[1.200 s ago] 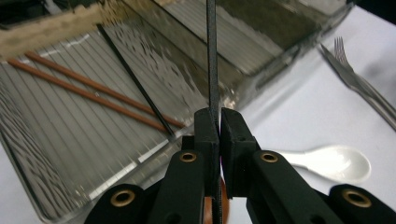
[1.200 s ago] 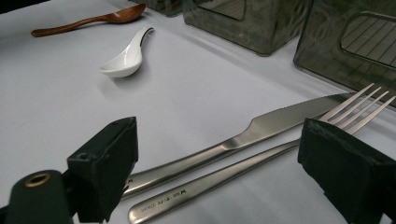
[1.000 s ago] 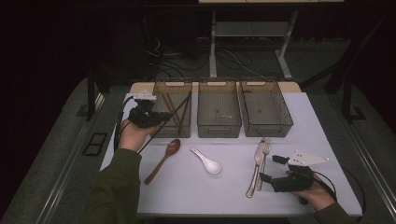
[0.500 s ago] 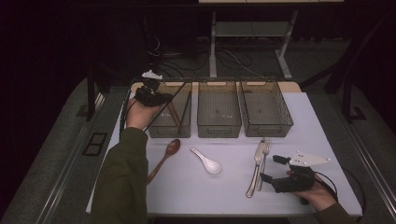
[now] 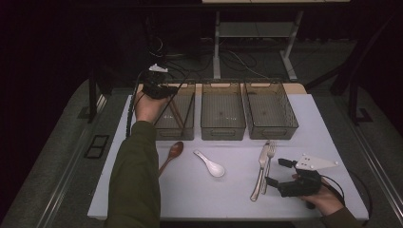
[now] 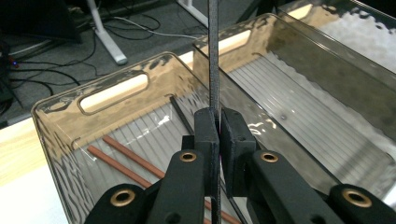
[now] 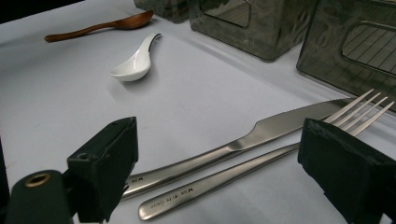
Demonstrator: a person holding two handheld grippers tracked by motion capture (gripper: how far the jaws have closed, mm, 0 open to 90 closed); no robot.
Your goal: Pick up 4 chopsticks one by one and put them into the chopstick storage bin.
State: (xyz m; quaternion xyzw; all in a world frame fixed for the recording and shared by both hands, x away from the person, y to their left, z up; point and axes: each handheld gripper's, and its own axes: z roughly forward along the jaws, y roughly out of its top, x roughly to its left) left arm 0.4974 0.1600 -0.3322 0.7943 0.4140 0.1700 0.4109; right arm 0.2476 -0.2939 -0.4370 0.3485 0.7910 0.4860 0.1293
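Left gripper view: gripper clamps black chopstick.

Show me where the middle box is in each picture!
High view: the middle bin sits at the centre of the row of three.
Left gripper view: the middle bin is at the upper right, past the black chopstick clamped in the left gripper.
Right gripper view: the middle bin is at top centre.
Shared landmark: the left bin, right beside it.
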